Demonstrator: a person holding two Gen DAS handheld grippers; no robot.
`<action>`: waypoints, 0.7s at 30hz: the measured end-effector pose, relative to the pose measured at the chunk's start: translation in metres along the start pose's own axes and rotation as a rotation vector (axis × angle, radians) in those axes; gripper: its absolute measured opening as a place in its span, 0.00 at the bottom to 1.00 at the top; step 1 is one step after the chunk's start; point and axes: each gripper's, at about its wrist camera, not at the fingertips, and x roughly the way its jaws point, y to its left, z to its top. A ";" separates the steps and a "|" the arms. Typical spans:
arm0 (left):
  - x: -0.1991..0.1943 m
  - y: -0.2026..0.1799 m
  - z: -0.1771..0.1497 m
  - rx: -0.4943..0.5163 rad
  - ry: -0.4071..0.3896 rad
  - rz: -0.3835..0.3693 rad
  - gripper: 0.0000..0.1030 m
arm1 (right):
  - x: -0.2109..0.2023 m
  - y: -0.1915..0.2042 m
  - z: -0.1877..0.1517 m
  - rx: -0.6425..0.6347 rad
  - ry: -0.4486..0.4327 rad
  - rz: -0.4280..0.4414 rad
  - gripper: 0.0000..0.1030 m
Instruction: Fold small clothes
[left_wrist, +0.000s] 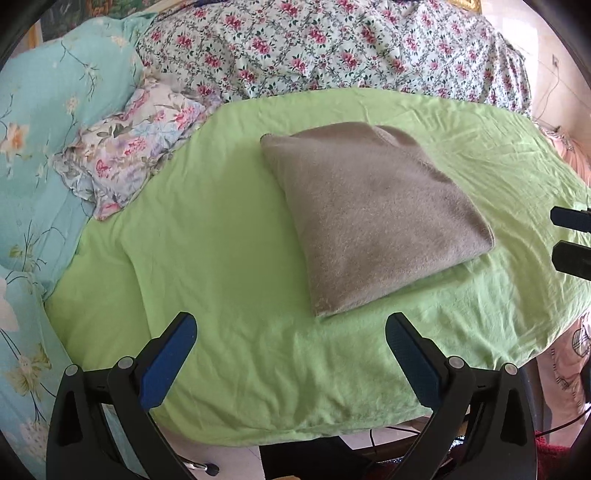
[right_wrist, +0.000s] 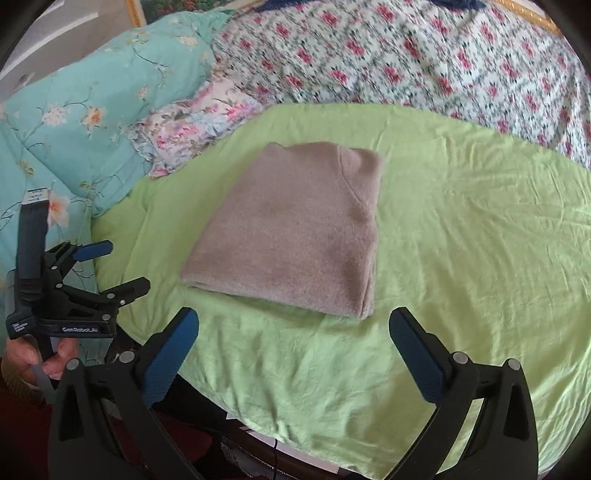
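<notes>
At the far left of the right wrist view a hand (right_wrist: 40, 360) grips the handle of the left tool (right_wrist: 127, 267). Its black body carries white lettering that reads "GenRobot.AI"; a smaller white label beside it and a white tag at the top of the handle are too small to read. Its jaws stand wide apart with nothing between them, the blue-padded fingers (right_wrist: 92, 251) pointing toward the bed.

Behind that tool lies a turquoise flowered quilt (right_wrist: 92, 118), and just beside it a ruffled floral pillow (right_wrist: 192, 129). A lime green sheet (right_wrist: 461, 240) covers the near part of the bed.

In the middle of the sheet rests the folded taupe sweater (right_wrist: 295, 229), a neat flat rectangle with its neckline seam showing near the far corner. It lies clear of both tools, touched by neither.

In the foreground the right tool (right_wrist: 293, 345) is spread fully open over bare sheet, just short of the sweater's near edge, holding nothing.

Along the back and to the right runs a white bedcover with pink roses (right_wrist: 443, 62).
</notes>
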 end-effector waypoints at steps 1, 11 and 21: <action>0.002 -0.003 0.000 0.000 0.008 0.002 0.99 | 0.005 -0.003 -0.002 0.012 0.008 0.004 1.00; 0.031 -0.001 -0.007 -0.028 0.064 0.015 0.99 | 0.036 -0.008 -0.014 0.058 0.073 0.017 1.00; 0.028 -0.002 0.010 -0.042 0.027 0.015 0.99 | 0.040 0.001 0.003 0.008 0.055 0.038 1.00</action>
